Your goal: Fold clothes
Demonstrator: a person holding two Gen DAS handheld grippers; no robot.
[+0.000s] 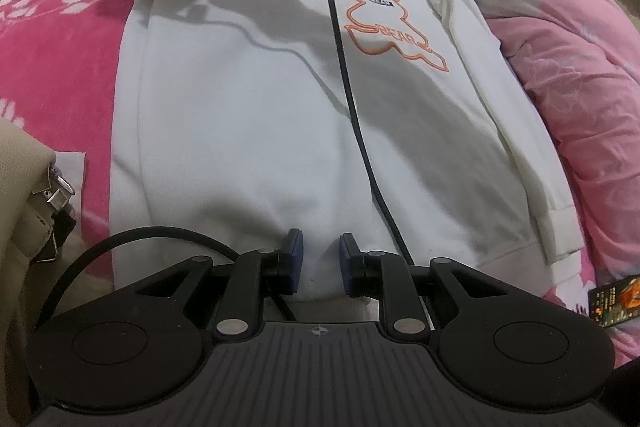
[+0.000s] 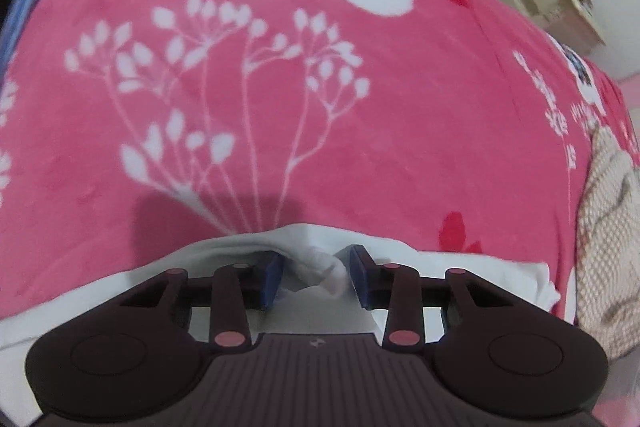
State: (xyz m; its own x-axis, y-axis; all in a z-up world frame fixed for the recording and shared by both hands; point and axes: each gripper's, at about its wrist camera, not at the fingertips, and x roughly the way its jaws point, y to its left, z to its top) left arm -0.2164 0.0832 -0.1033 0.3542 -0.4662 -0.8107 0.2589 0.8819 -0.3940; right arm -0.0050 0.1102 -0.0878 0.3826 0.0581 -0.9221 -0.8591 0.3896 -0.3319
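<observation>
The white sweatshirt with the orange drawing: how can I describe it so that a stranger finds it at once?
Look at the bed covered by the bright pink fleece blanket with white flowers. In its middle lies the white long-sleeved sweatshirt, spread flat with its sleeves folded in. Only it carries an orange outline of a bear on the chest; the paler pink quilt beside it is plain.
</observation>
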